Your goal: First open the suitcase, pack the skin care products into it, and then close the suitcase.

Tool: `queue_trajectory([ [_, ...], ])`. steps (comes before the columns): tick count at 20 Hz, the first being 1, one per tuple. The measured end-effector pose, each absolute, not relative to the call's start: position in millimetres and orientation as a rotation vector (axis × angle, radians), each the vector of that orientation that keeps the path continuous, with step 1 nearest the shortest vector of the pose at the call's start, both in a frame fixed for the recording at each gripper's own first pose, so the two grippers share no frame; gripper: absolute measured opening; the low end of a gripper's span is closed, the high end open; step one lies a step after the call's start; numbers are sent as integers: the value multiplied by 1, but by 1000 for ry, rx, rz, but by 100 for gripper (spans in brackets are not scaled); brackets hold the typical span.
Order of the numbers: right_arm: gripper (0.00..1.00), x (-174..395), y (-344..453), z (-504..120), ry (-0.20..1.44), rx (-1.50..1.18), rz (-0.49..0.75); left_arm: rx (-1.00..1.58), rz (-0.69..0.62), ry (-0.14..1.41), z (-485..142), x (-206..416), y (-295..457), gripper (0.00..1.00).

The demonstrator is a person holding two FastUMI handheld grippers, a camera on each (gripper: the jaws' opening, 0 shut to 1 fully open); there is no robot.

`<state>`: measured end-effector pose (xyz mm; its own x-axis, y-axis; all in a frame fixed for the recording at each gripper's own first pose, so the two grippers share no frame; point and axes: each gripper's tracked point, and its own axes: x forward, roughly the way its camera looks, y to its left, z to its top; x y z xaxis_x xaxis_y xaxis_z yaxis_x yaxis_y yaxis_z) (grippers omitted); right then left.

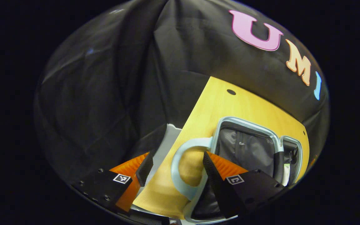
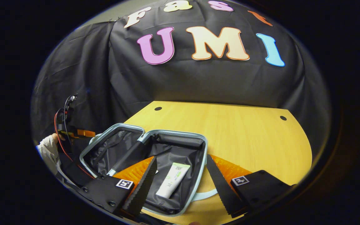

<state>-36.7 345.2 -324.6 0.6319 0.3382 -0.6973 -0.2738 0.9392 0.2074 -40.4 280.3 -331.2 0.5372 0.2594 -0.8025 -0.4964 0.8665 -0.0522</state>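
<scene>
Right gripper view has the case (image 2: 180, 137) lying open on the table (image 2: 245, 134), tube (image 2: 172, 180) already in the near half, so I'd guess closing comes next. Right gripper (image 2: 180, 184) hangs over the tube, fingers apart, holding nothing. Left gripper (image 1: 175, 170) sits low at the case's handle (image 1: 180, 175), tilted, fingers spread either side, probably lined up to grab it.

From where I'm driving this, the booth is basically all black cloth (image 2: 198, 84) hanging as the back wall, creased and folded, and it wraps round the left side too. In front of it sits a light wooden table (image 2: 245, 134) with a curved edge and small dark round holes (image 2: 158, 108) near its far corners. Lighting's dim and even, with soft sheen on the cloth.
</scene>
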Motion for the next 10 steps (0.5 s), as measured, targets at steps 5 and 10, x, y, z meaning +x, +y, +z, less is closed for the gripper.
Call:
queue_trajectory([
  [5, 98, -42, 308, -320, 796, 19, 273, -306, 444, 1014, -372, -48, 299, 74],
  [10, 98, -43, 286, -309, 753, -11, 229, -294, 375, 1019, -372, -35, 280, 12],
])
